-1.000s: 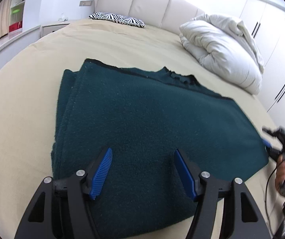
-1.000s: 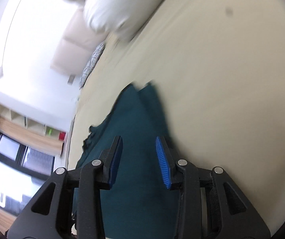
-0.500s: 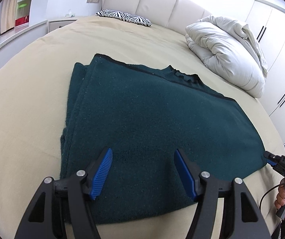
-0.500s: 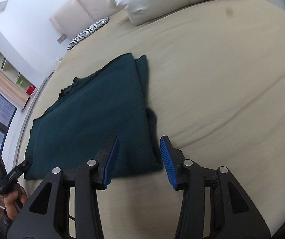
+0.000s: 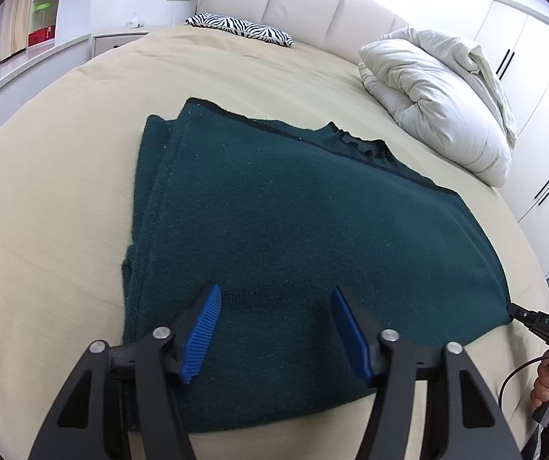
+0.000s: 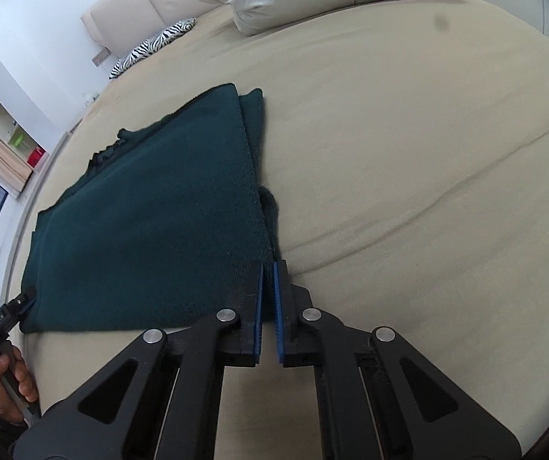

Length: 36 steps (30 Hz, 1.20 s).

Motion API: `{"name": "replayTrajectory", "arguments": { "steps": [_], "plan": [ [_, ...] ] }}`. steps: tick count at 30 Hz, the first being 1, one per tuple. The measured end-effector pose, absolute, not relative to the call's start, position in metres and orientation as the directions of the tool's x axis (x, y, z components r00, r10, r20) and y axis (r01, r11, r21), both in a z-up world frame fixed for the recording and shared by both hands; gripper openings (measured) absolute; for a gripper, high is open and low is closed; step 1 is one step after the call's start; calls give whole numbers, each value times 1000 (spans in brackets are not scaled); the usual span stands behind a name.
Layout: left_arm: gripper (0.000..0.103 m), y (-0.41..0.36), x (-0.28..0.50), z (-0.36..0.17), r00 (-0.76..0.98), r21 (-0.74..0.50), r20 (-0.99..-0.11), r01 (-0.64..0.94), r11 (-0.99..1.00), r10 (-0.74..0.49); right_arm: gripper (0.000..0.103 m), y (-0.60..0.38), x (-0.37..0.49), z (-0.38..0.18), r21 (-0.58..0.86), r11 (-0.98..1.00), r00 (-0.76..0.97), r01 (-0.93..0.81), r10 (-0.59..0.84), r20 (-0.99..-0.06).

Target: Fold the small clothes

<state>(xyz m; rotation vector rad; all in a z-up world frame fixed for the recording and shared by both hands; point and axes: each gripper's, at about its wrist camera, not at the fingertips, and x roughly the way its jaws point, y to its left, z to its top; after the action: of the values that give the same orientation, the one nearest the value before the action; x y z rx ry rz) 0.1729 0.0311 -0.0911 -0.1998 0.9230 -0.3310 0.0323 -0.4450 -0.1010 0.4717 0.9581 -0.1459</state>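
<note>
The right gripper [image 6: 268, 268] has clamped the sweater's [image 6: 152, 207] corner; left gripper [image 5: 274, 306], closing, grips nothing.

Left claw [image 5: 274, 329]: black skeletal arms, ribbed blue pads [image 5: 201, 331], silver screws. Right claw [image 6: 269, 306] identical; white lettering on its side, black cable trailing.
</note>
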Motion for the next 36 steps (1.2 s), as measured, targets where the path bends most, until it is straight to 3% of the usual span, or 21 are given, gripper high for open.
{"name": "replayTrajectory", "arguments": {
  "steps": [7,9,10,12,14,16,24,29,32,33,36],
  "plan": [
    [56,34,174,-91,547,-313,-750,201,928,-371,4,-455,26,-114,378,865,565,329,141,-813],
    [57,33,173,-88,547,-305,-753,202,931,-366,11,-458,27,-115,390,861,572,326,149,-806],
    [57,33,172,-87,548,-305,-752,202,931,-366,15,-460,27,-112,380,864,570,330,138,-810],
    [57,33,172,-86,549,-310,-752,196,930,-366,43,-466,23,-101,362,855,585,371,87,-806],
    [57,33,172,-83,556,-317,-745,189,929,-368,52,-471,19,-84,346,833,622,431,4,-783],
    [57,31,175,-79,565,-318,-740,186,930,-366,52,-466,24,-70,375,834,664,404,14,-748],
    [60,15,218,-71,603,-282,-721,193,940,-341,52,-376,127,-66,592,805,673,44,414,-613],
    [60,16,250,-85,600,-259,-733,190,947,-320,51,-349,186,-113,679,731,591,68,519,-618],
    [60,20,256,-87,608,-240,-727,211,947,-320,37,-378,192,-132,766,639,645,74,555,-525],
    [60,24,258,-90,607,-252,-723,213,944,-330,26,-389,190,-137,783,616,662,86,552,-507],
    [59,40,263,-95,601,-328,-701,205,922,-384,14,-436,175,-148,811,567,736,146,486,-472]
  ]
}}
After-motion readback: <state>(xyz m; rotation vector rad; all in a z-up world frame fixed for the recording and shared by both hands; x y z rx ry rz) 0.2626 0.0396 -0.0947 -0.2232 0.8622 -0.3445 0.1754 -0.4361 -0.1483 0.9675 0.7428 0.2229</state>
